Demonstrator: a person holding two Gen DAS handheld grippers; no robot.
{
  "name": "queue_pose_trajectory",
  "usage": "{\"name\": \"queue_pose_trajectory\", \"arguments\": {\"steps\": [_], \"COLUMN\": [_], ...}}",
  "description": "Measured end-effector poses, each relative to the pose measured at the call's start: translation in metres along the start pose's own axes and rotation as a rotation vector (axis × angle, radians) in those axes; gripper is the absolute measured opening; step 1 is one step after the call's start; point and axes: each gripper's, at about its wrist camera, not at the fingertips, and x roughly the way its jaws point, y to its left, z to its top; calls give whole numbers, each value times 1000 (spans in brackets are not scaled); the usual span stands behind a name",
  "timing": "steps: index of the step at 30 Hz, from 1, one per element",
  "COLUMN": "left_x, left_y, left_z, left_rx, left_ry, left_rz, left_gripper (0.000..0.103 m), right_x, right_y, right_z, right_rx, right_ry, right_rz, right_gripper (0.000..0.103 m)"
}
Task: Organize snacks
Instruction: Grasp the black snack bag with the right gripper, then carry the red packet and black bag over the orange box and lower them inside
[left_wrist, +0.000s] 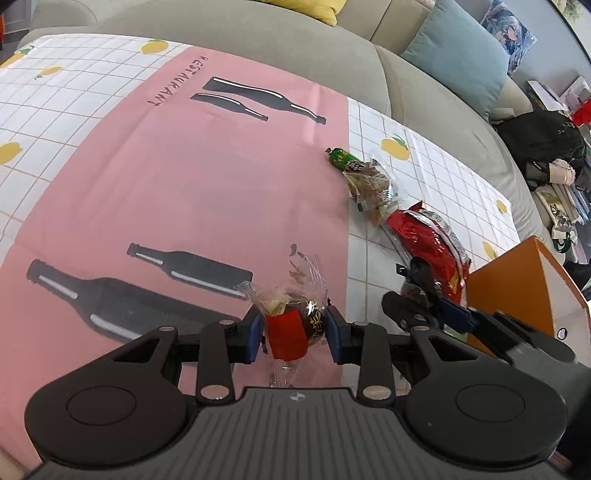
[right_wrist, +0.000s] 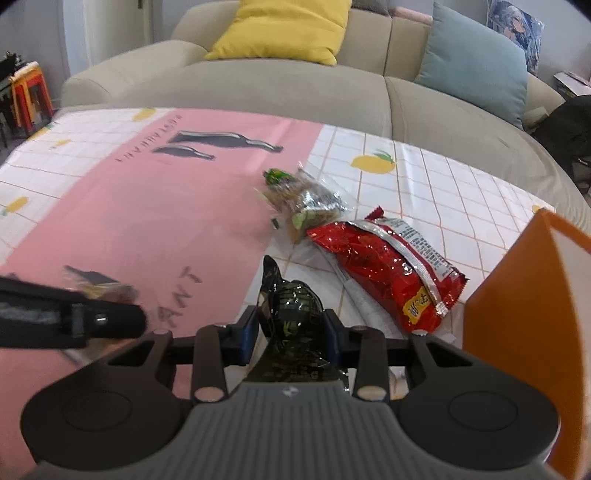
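My left gripper (left_wrist: 294, 332) is shut on a clear-wrapped snack with a red label (left_wrist: 288, 334), held just above the pink cloth. My right gripper (right_wrist: 291, 332) is shut on a dark green and black foil packet (right_wrist: 291, 306), whose twisted end sticks up past the pads. From the left wrist view, the right gripper (left_wrist: 428, 306) sits close to the right, in front of the red bag. A red foil snack bag (right_wrist: 388, 269) lies just beyond the right gripper. Behind it lie a clear bag of brownish snacks (right_wrist: 310, 203) and a small green sausage pack (right_wrist: 275, 176).
An orange box (right_wrist: 528, 314) with a white inside stands at the right edge of the table. The table carries a pink bottle-print cloth (left_wrist: 184, 184) over a lemon-checked one (right_wrist: 443, 184). A grey sofa (right_wrist: 258, 85) with yellow and blue cushions runs along the far side.
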Motion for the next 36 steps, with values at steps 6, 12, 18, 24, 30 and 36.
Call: {"name": "queue_pose_trajectory", "arguments": {"steps": [6, 12, 18, 24, 30, 36], "left_x": [-25, -56, -82, -91, -79, -49], "left_y": [-15, -47, -95, -151, -213, -268], "left_z": [-1, -3, -8, -11, -12, -17], "left_rx": [30, 113, 254, 413, 594, 827], "left_ry": [-23, -63, -101, -95, -72, -22], "left_rz": [-18, -75, -159, -236, -279, -282], "left_gripper": [39, 39, 39, 39, 39, 39], "right_x": [-56, -113, -155, -190, -212, -197], "right_y": [-7, -30, -73, -129, -188, -254], "right_z": [-1, -5, -11, -21, -33, -37], "right_rx": [44, 83, 193, 321, 414, 618], "right_ry": [-52, -108, -110, -113, -101, -45], "right_rz": [65, 95, 105, 106, 64, 132], "right_gripper": [35, 35, 35, 36, 36, 36]}}
